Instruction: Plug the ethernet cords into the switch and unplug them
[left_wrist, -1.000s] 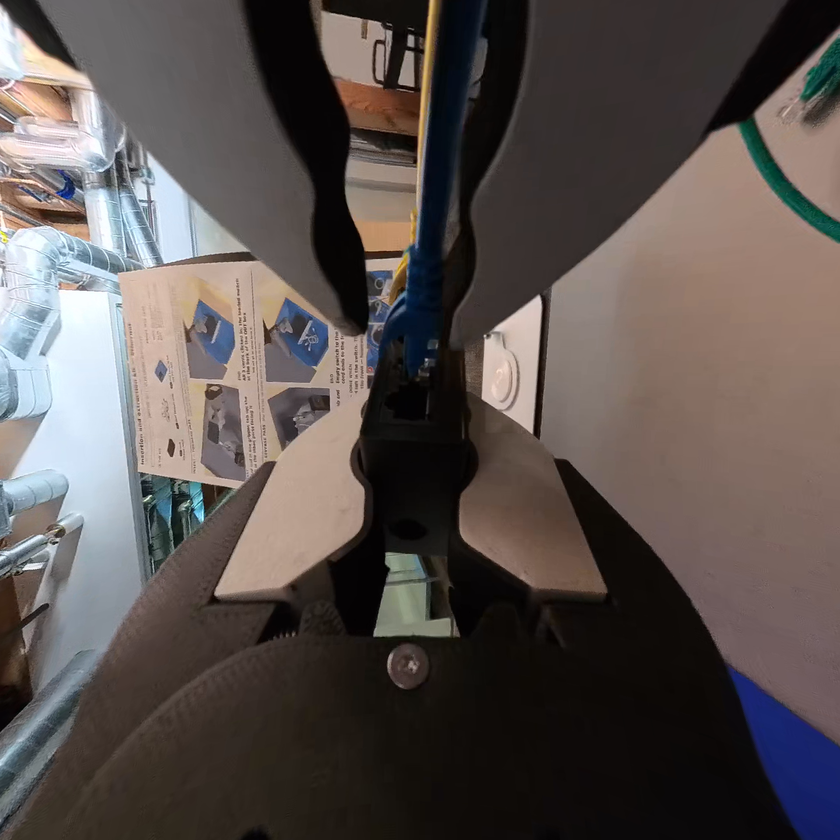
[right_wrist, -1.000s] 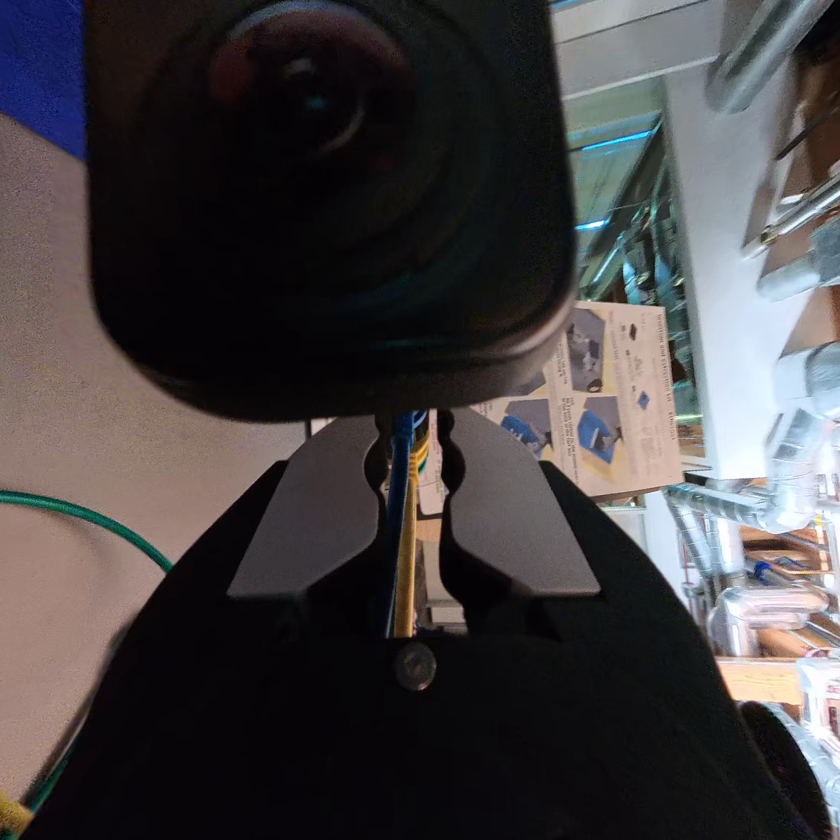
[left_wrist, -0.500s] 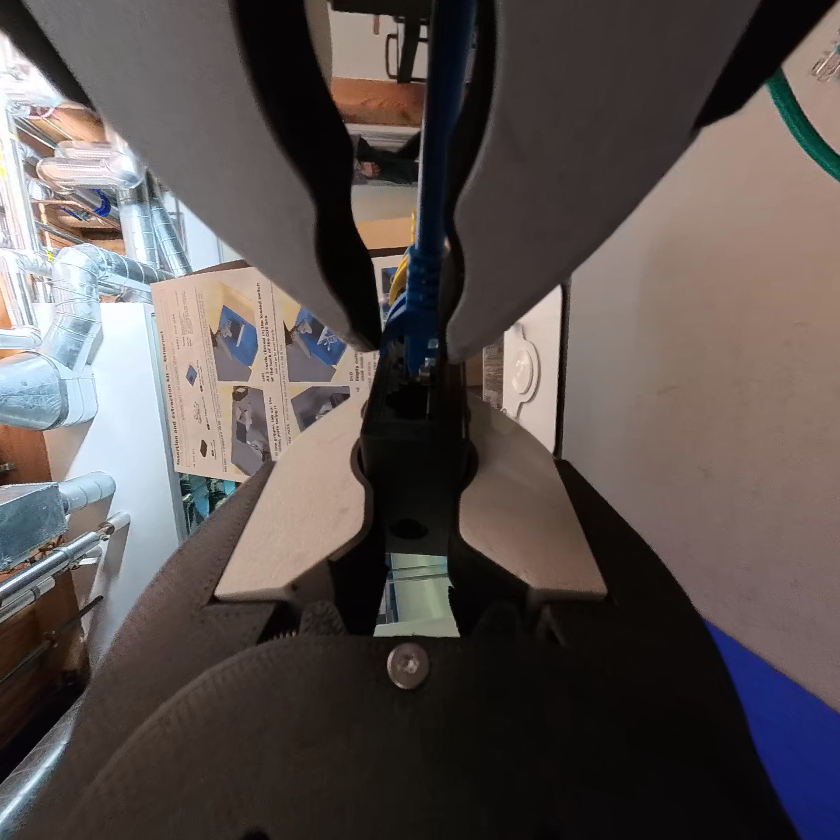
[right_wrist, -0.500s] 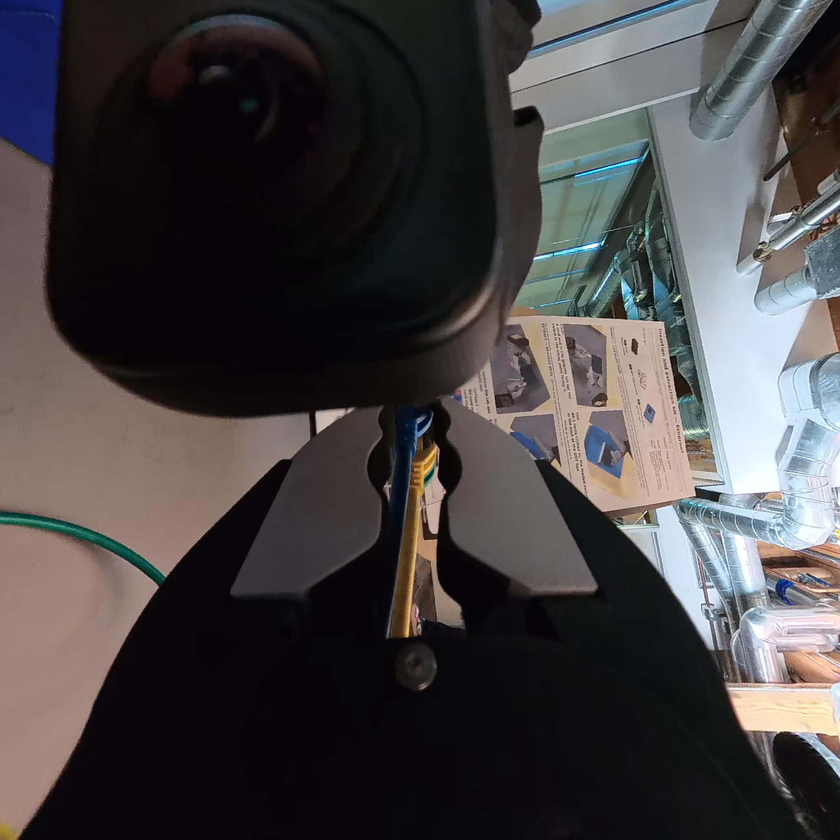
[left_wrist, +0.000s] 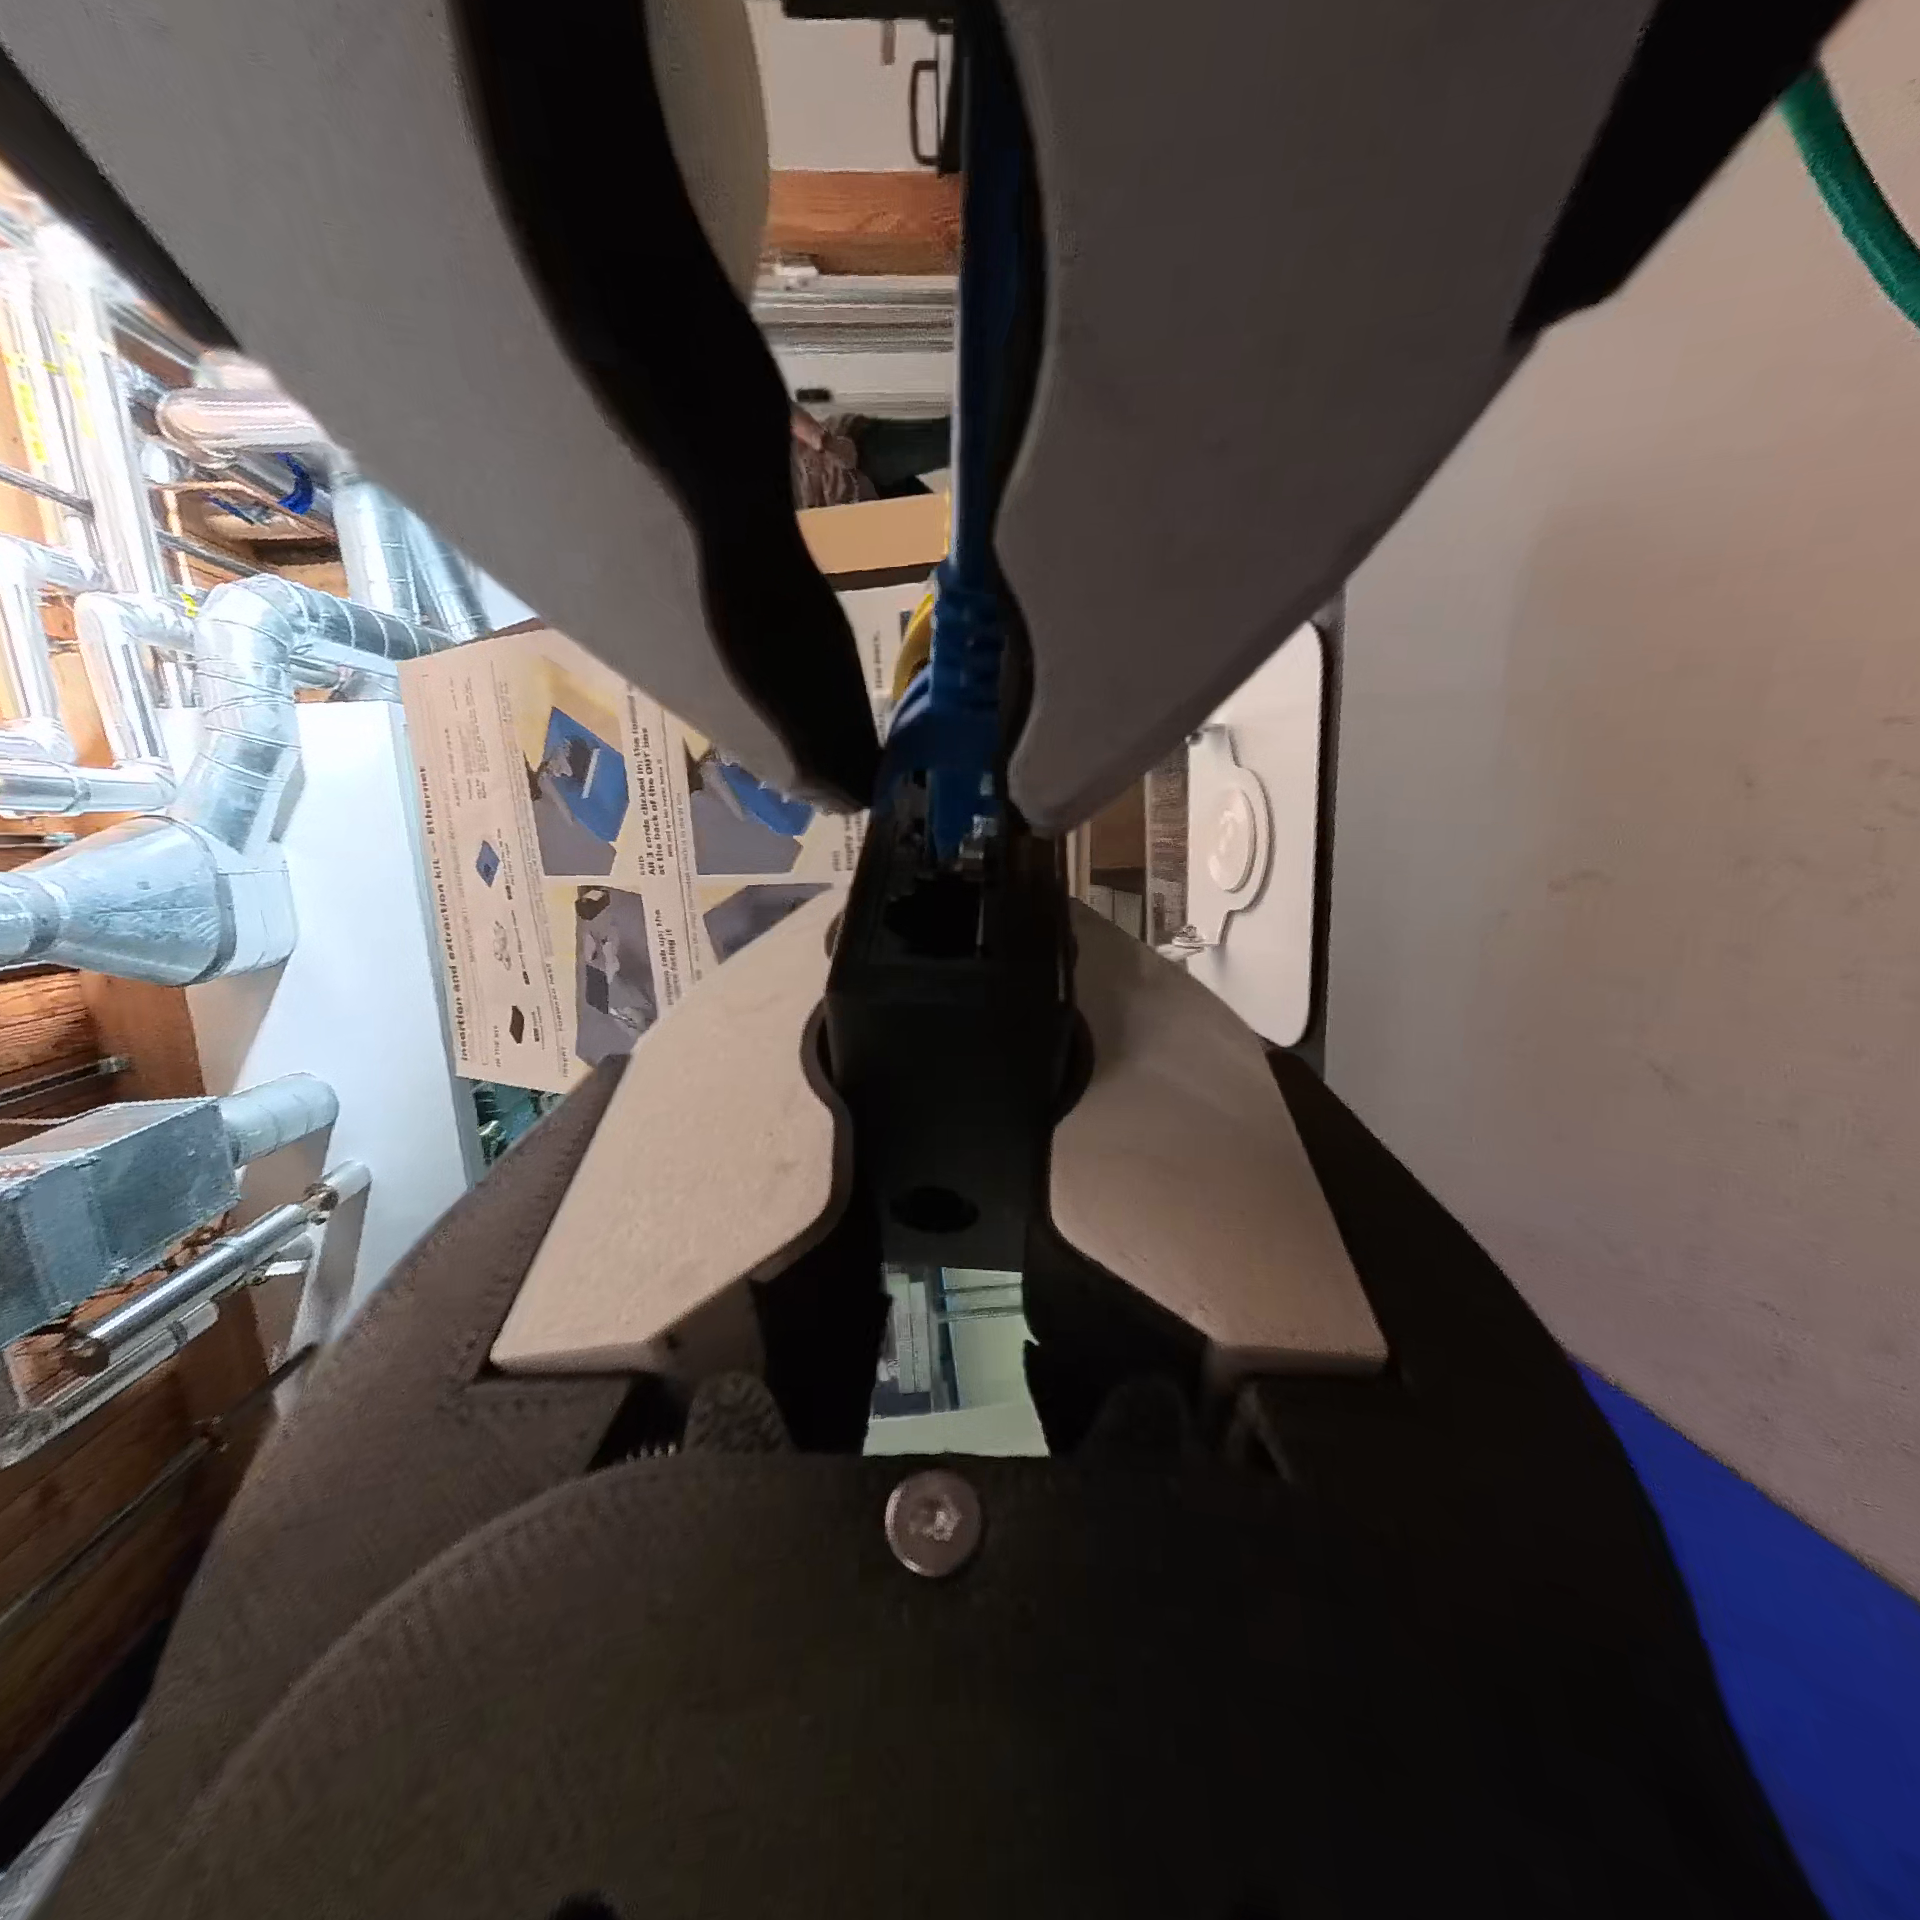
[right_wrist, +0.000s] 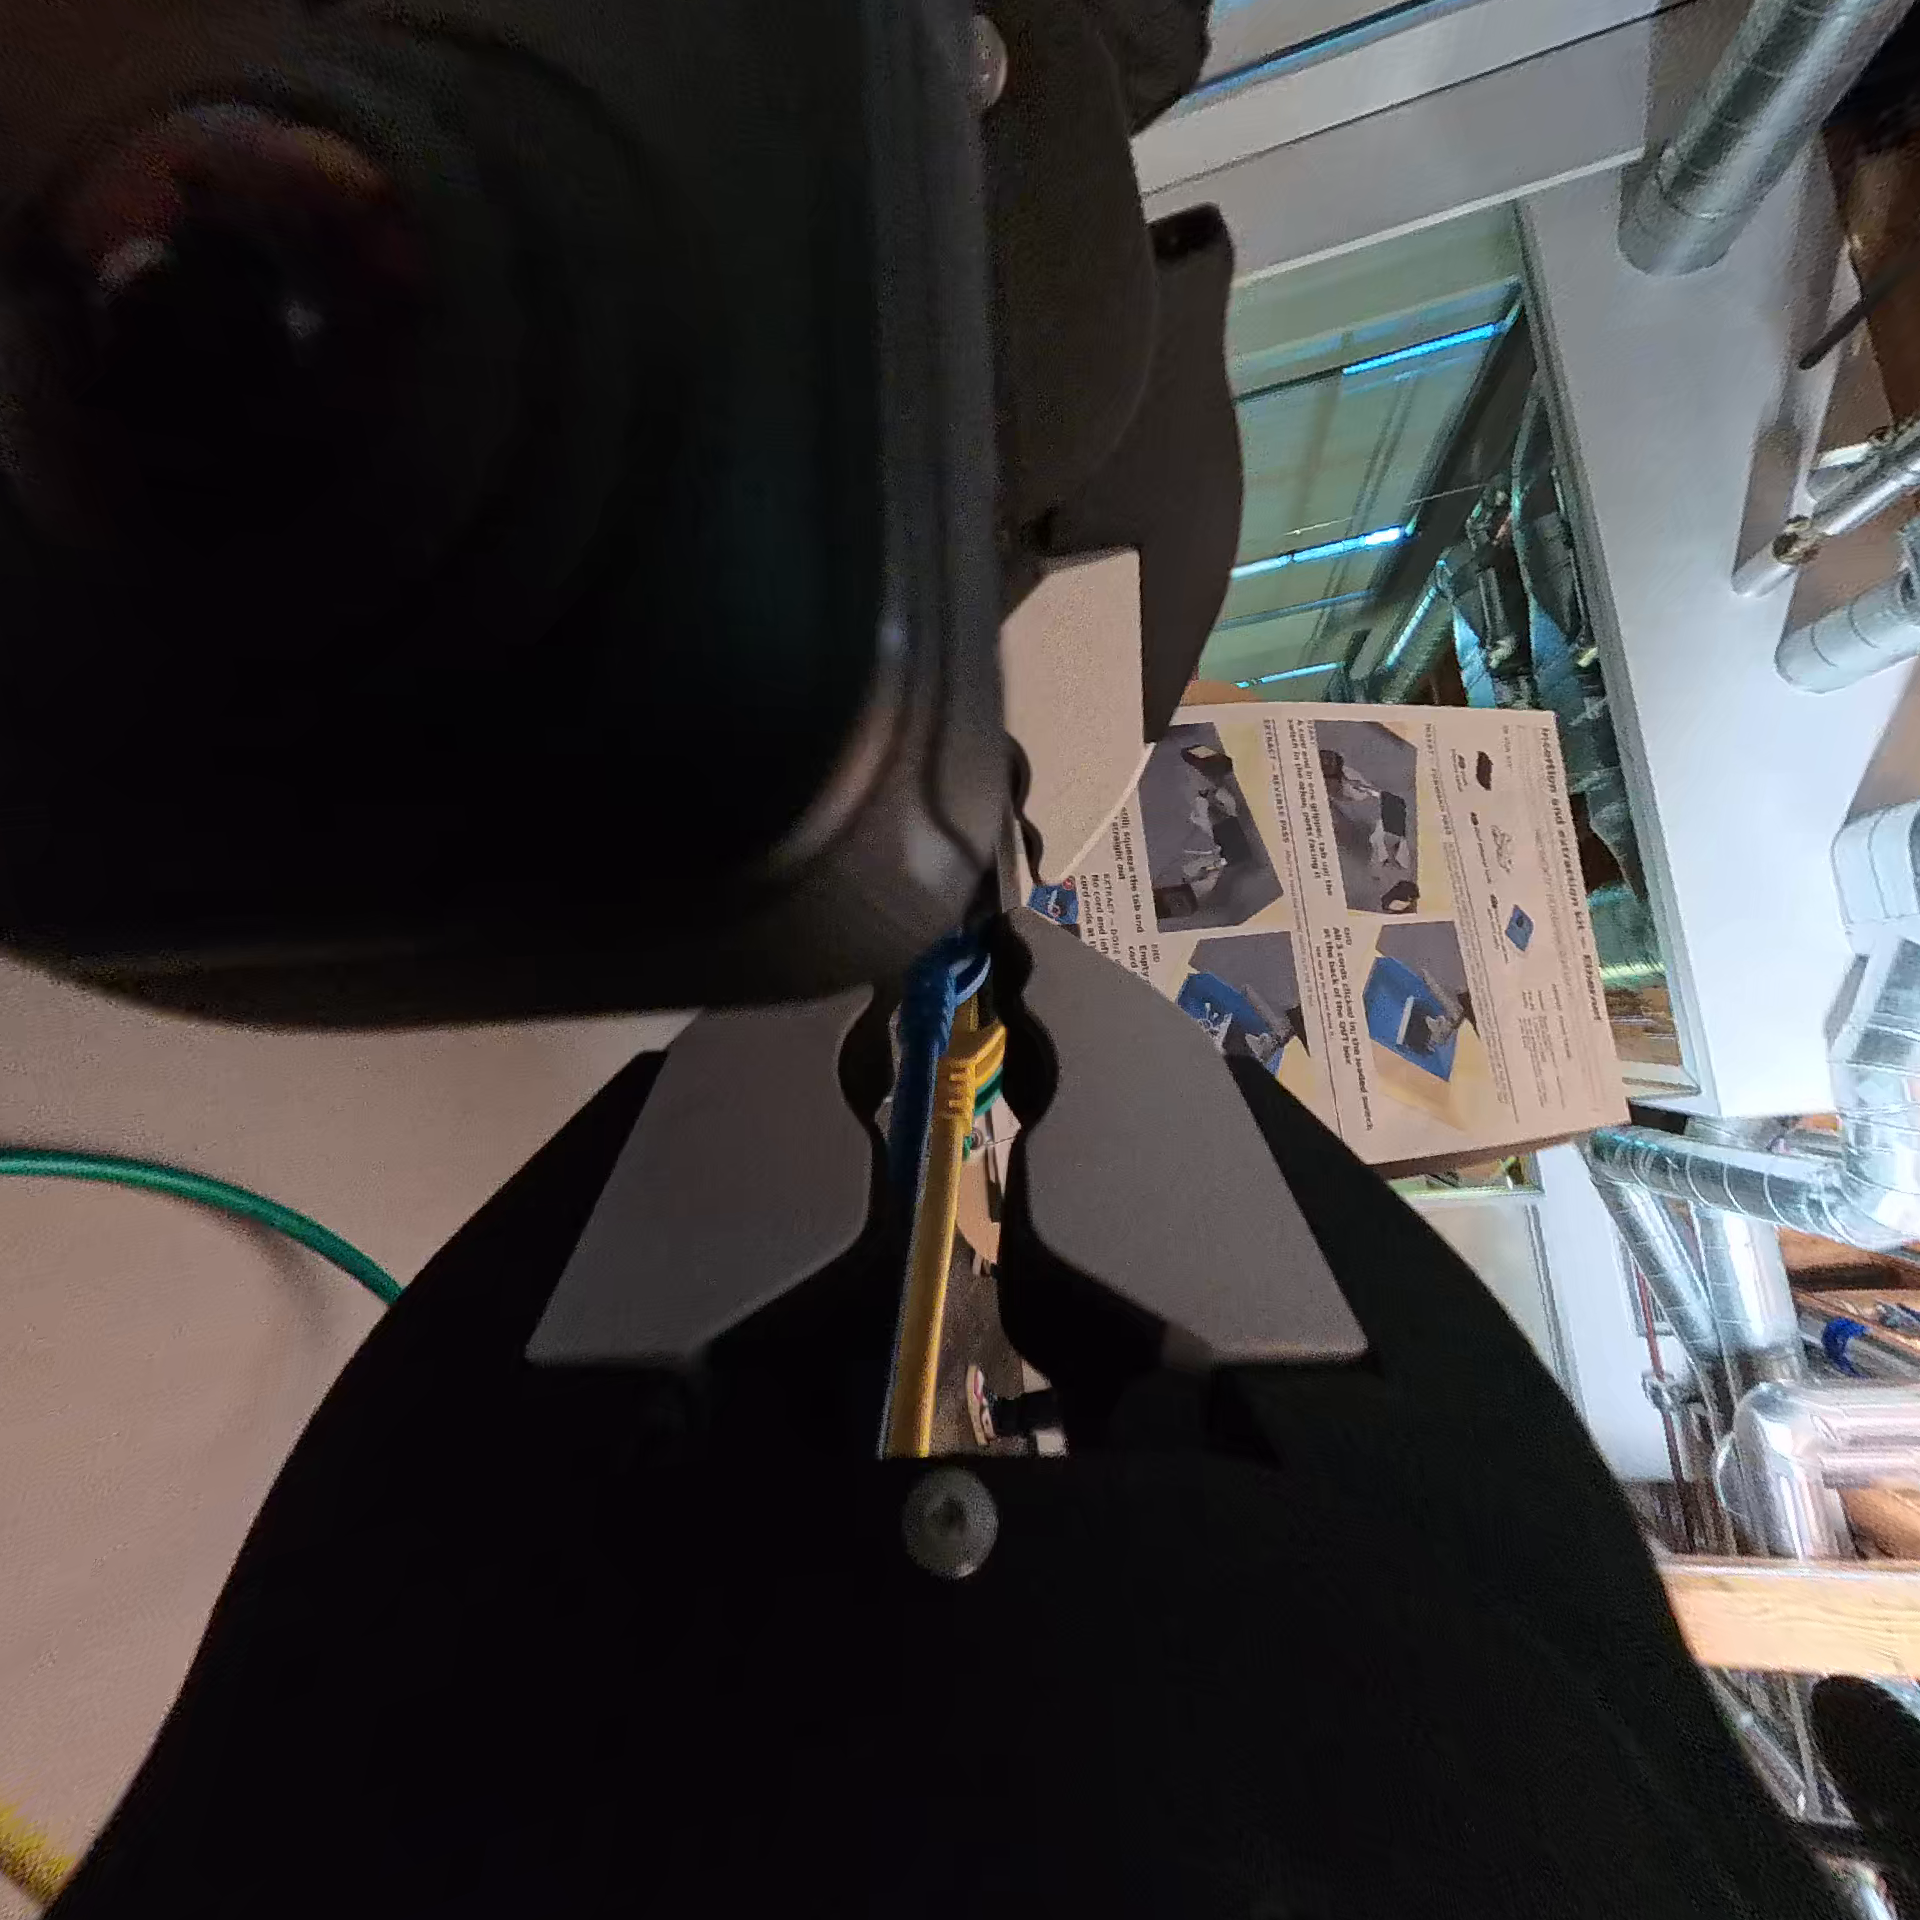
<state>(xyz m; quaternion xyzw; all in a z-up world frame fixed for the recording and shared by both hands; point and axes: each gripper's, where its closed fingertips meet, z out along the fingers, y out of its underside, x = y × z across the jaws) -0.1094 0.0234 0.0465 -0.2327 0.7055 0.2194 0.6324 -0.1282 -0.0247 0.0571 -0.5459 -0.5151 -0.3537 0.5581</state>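
Switch (left_wrist: 951, 1049) clamped in left jaws, blue cord (left_wrist: 971, 717) between right jaws

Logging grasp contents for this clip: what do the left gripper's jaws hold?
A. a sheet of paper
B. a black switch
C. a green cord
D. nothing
B: in the left wrist view the left gripper is clamped on the black switch, with the blue cord meeting its port end.
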